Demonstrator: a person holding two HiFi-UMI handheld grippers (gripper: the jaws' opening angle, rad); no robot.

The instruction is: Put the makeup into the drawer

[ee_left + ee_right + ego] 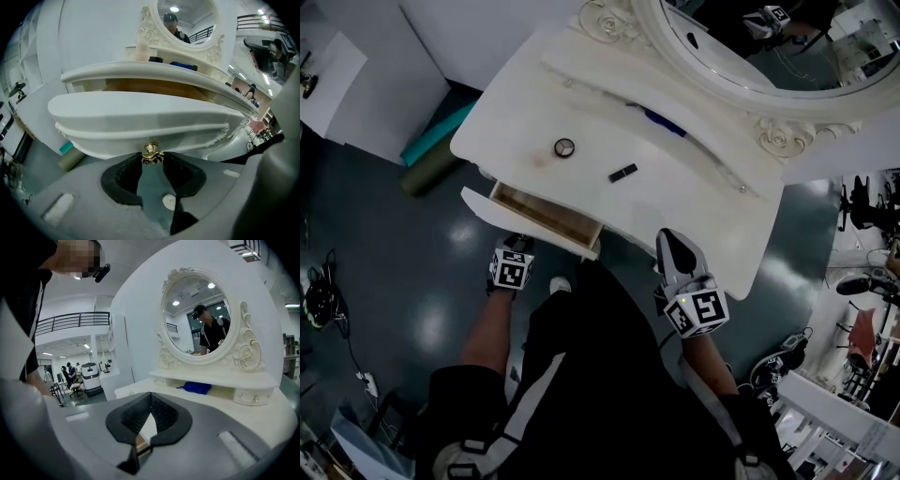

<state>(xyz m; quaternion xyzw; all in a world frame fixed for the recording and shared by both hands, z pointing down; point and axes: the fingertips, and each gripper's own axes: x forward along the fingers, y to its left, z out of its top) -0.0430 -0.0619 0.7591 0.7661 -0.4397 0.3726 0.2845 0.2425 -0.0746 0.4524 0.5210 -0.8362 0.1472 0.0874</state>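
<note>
In the head view, the drawer [483, 208] is seen standing open at the front left of the white vanity surface [675, 202], and its wooden inside appears empty. The left gripper [520, 240] is held at the drawer's front. The makeup is not yet stowed: a small round compact [564, 147] with a dark rim and a short black tube [622, 172] lie apart on the surface behind the drawer.

In the left gripper view, the gold knob [151, 153] is pinched between the jaw tips, which are kept partly apart by it.

In the right gripper view, the right gripper [149, 398] is seen fully closed on nothing and aimed toward the mirror [199, 317]. The opening step is judged nearly complete. Next, the right gripper would have to be opened and lowered over one makeup piece.
</note>
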